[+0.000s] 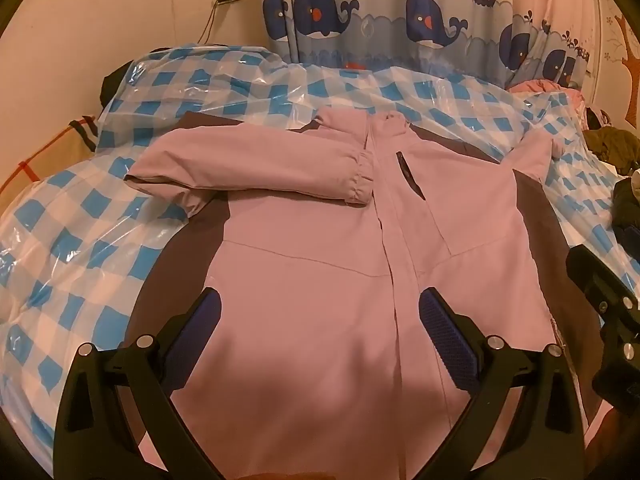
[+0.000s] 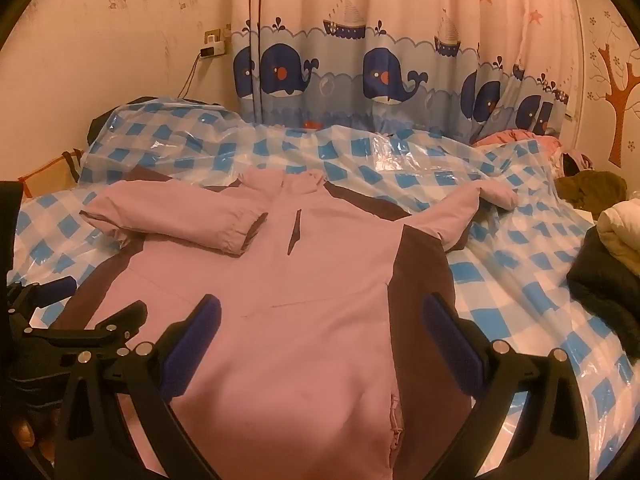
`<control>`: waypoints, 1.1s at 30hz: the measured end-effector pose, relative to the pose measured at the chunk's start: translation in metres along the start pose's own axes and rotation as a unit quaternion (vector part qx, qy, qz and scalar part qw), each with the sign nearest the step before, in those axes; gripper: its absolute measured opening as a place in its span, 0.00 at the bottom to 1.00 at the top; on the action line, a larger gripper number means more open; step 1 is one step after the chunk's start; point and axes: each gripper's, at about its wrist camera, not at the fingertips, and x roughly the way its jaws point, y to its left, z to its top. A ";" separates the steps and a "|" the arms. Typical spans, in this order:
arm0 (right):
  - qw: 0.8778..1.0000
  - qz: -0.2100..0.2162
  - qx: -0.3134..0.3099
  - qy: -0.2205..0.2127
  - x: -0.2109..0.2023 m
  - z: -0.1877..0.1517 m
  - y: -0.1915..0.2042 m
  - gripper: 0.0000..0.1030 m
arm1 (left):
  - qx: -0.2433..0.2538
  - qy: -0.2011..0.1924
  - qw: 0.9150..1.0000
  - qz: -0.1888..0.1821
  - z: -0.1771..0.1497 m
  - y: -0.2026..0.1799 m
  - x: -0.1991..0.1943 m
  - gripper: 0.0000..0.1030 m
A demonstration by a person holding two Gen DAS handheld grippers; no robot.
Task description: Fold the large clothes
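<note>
No readable text, label, brand, number or sign anywhere in either view. Only pictures, no lettering, on the far curtain (image 2: pixel 384 76): whales and sailing boats. Plain, with no legible tag or logo, on the pink jacket (image 1: pixel 320 280). Too small to tell any marking on the wall socket (image 2: pixel 214 46) at far left.

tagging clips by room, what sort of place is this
Most likely a child's bedroom. A pink jacket lies spread on a bed under a blue-checked plastic cover, a whale curtain hangs behind it, and a tree sticker is on the wall.
</note>
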 end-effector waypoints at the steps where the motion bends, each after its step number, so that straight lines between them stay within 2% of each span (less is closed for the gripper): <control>1: 1.000 -0.001 -0.001 0.001 0.001 -0.001 -0.002 0.94 | -0.001 0.000 1.000 0.001 0.000 0.000 0.000 0.93; 33: 1.000 -0.008 -0.009 0.012 0.007 -0.004 0.006 0.94 | 0.003 0.010 1.000 0.001 -0.003 -0.002 0.005 0.93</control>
